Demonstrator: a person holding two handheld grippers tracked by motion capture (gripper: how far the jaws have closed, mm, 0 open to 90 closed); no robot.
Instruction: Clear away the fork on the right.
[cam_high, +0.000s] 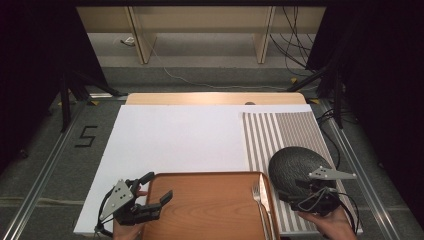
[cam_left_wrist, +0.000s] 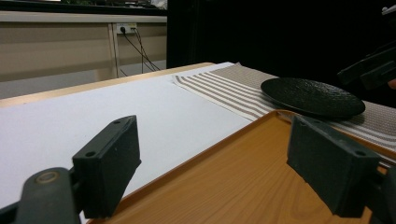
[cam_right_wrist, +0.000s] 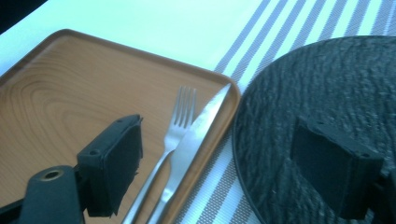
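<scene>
Right gripper view: hand-held gripper (cam_right_wrist: 224, 158) wide open, empty; fork (cam_right_wrist: 175, 135), knife (cam_right_wrist: 198, 128) handles cut off.

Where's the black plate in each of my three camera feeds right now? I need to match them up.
High view: black plate at lower right, on the striped placemat, just right of the wooden tray.
Left gripper view: the plate lies at upper right, beyond the tray's far rim.
Right gripper view: it fills the right half.
Shared landmark: the tray edge beside the plate.
</scene>
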